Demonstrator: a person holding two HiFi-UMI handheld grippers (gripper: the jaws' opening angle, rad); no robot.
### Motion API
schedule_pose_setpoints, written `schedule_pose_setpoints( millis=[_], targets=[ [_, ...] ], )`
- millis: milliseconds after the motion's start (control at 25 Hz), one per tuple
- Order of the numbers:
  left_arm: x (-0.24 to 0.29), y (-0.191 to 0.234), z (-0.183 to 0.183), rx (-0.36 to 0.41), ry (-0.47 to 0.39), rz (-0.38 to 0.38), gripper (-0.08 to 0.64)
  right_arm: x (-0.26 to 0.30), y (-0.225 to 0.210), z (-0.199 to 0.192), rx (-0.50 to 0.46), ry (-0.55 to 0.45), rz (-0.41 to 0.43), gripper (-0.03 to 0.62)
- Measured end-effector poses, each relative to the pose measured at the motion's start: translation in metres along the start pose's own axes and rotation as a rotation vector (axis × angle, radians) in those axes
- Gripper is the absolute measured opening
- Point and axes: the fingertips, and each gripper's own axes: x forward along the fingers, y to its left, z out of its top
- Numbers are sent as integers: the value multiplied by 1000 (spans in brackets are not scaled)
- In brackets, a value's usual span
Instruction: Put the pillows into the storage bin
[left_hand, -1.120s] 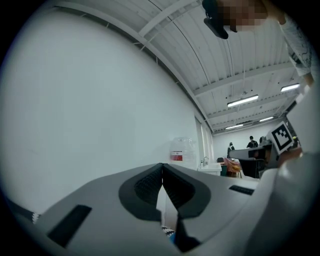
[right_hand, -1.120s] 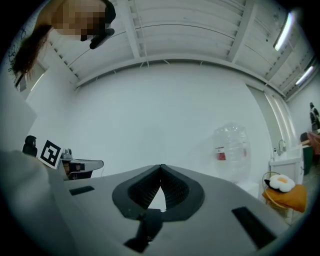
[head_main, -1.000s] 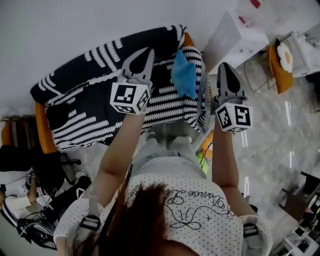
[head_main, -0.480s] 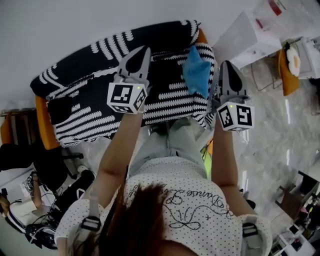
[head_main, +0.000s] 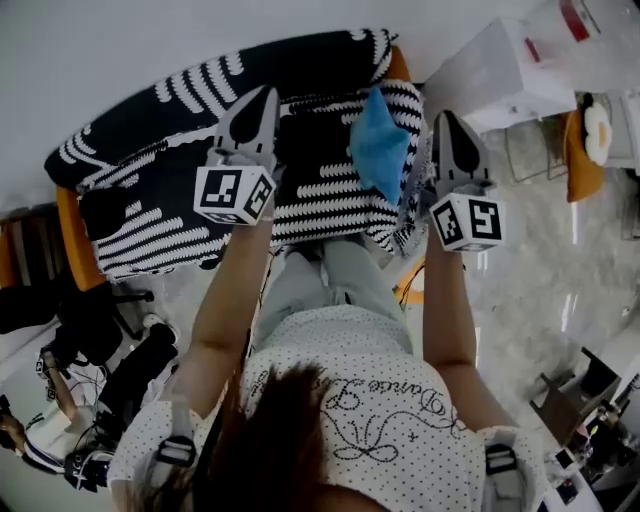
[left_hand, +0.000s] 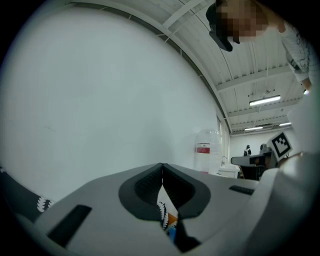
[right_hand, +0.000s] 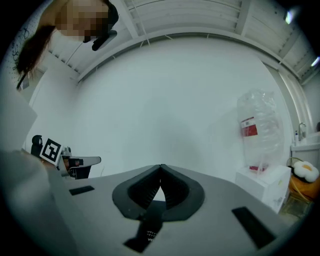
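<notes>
1. Has carried the left gripper (head_main: 266, 95) slightly leftward in the head view since a second ago, with the couch (head_main: 75, 225) sliding the same way in frame; has kept the right gripper (head_main: 447, 120) at nearly the same spot, just beside the couch's right edge
2. From the head view: holds both grippers level and side by side ahead of the body, marker cubes toward the camera; keeps the left gripper over the middle of the couch, above its striped cover (head_main: 330, 190), black with white bars, orange frame peeping out at the left edge; shows the blue pillow (head_main: 380, 150) lying on that cover near the couch's right edge, between the two grippers and nearer the right one, gripped by neither
3. From the left gripper view: finds the left gripper (left_hand: 162, 167) clenched, dark pads meeting tip to tip with nothing caught between them; lets a sliver of striped cloth, orange and blue show below the pads; looks past them at a white wall (left_hand: 100, 100), with a water bottle (left_hand: 207, 150) far off to the right
4. From the right gripper view: finds the right gripper (right_hand: 160, 170) likewise clenched on nothing, pads touching at the tip; faces the same wall, with the water bottle standing on a white box (right_hand: 262, 187) at the right
</notes>
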Motion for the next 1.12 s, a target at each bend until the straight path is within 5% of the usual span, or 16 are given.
schedule_pose_setpoints(
  millis=[320, 520, 880, 1120],
  targets=[
    [54, 3, -49, -39, 49, 80, 5, 44, -61, -104, 84, 173, 57, 36],
    [62, 2, -87, -41, 126, 96, 5, 58, -68, -184, 144, 315, 90, 110],
    [52, -12, -138, -95, 238, 71, 5, 66, -76, -324, 223, 499, 23, 260],
    [56, -72, -113, -73, 243, 65, 5, 26, -110, -336, 191, 557, 26, 282]
  ],
)
